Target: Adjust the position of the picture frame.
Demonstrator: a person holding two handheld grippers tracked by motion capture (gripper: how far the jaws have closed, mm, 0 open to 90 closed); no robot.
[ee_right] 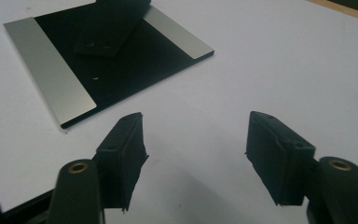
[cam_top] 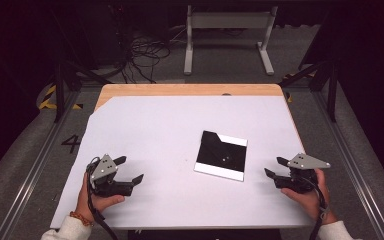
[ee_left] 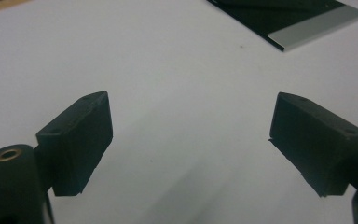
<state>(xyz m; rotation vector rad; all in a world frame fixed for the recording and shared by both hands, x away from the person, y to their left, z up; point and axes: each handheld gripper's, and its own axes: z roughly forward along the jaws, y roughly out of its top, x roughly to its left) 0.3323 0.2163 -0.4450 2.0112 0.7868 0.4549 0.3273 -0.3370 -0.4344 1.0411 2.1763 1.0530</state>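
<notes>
A flat square black plate (cam_top: 221,155) with silver strips along two opposite edges lies on the white table top (cam_top: 170,130), right of centre. My left gripper (cam_top: 129,169) rests near the front left of the table, held by a hand, jaws open and empty; its own view has the plate (ee_left: 303,23) at the top right. My right gripper (cam_top: 275,167) sits at the front right, just right of the plate, also open with nothing between the jaws. The plate (ee_right: 102,60) lies ahead and to the left in the right gripper view, with a dark reflection on it.
The white sheet covers a wooden table whose bare edge (cam_top: 190,89) runs along the far side. Beyond it stand a white table frame (cam_top: 227,35) and loose cables (cam_top: 140,55) on the floor. Metal rails (cam_top: 350,165) flank the table.
</notes>
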